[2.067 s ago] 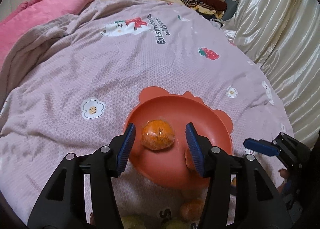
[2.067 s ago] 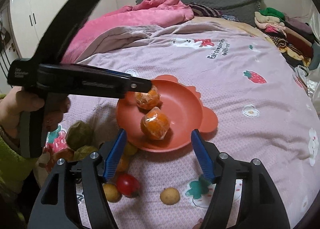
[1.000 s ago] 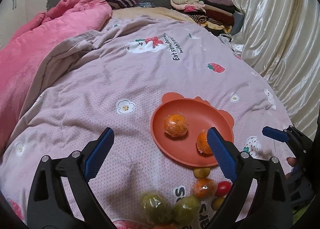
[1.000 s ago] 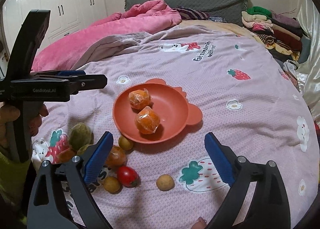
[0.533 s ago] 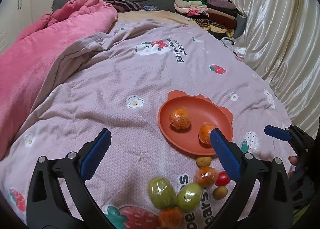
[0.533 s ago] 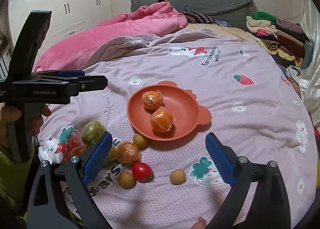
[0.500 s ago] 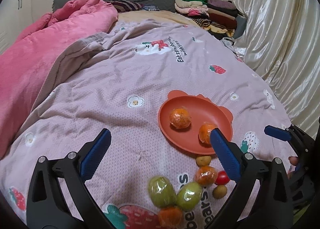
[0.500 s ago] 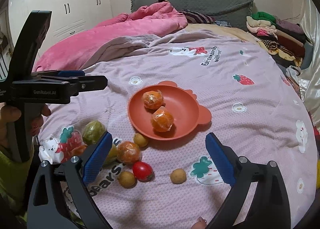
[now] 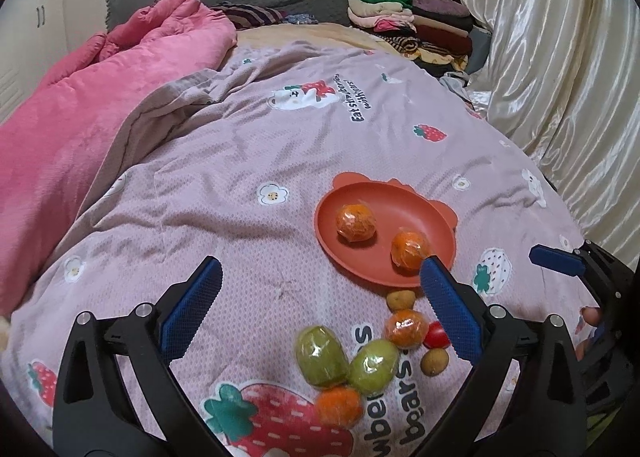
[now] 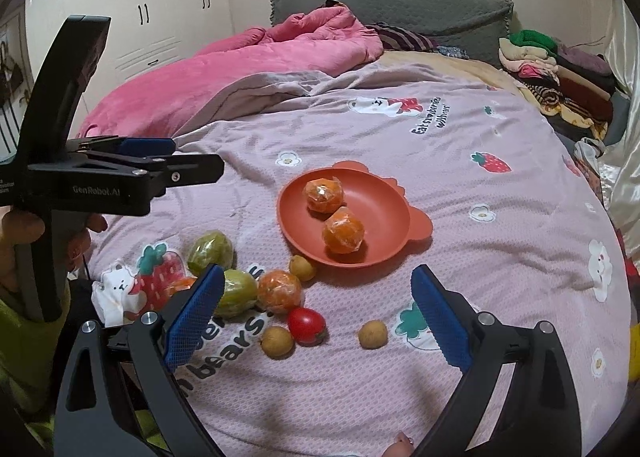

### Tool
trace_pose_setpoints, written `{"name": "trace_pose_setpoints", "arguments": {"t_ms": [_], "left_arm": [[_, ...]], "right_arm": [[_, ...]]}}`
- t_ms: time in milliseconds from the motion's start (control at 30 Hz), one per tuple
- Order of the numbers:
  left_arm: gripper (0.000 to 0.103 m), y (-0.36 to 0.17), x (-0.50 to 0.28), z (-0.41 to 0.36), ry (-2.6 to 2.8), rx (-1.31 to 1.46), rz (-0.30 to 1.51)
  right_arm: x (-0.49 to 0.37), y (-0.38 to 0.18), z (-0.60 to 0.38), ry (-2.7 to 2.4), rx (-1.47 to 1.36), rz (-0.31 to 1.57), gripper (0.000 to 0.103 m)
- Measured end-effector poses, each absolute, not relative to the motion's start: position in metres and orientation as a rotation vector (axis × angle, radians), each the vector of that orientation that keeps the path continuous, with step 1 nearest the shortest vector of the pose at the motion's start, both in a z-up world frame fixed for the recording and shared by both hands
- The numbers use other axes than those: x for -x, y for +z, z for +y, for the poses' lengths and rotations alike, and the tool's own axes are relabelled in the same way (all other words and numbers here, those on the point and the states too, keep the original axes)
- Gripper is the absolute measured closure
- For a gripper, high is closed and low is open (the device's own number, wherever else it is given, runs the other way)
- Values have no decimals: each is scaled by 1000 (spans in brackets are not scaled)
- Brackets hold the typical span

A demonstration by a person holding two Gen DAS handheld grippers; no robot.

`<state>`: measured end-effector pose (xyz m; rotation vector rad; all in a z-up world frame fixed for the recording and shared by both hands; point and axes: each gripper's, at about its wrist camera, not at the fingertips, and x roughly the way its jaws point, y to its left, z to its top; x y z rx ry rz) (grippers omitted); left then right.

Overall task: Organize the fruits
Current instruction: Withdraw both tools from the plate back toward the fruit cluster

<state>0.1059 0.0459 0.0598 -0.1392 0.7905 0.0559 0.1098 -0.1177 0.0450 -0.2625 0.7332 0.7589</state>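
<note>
The left gripper [image 9: 320,299] is hovering over the bedspread [image 9: 248,153] with its jaws spread wide after just opening, nothing between them, and the right gripper [image 10: 316,305] is likewise gaping apart and gripping nothing. Two wrapped oranges [image 10: 343,235] are sitting in the orange plate [image 10: 384,213], which is lying near the middle of the bedspread. Toward the near edge, a third wrapped orange [image 10: 279,292], two green fruits [image 10: 210,251], a red tomato [image 10: 306,325] and small brown fruits [image 10: 372,334] are lying loose beside the plate.

"genrobot.ai" on left hand-held gripper [image 10: 176,161]; "bears" on bedspread [image 10: 500,225].
</note>
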Motion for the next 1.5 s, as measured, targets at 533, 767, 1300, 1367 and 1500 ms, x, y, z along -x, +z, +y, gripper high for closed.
{"name": "trace_pose_setpoints", "arguments": {"t_ms": [533,767,1300,1367,1500], "left_arm": [[10,61,-84,50,79,131,804],[10,57,-76,55,87,138,816],[10,43,-65,67,101,167,867],[10,40,-64,68,95,175,874],[10,36,-63,67,90,174,886]], "right_arm": [[-90,37,-114,789,280,763,9],[-84,34,-116,794,280,771,9],[-72,13,-113,832,286,838,9],[-71,11,-113,833,285,845,9],[-69,6,-114,832,283,862,9]]}}
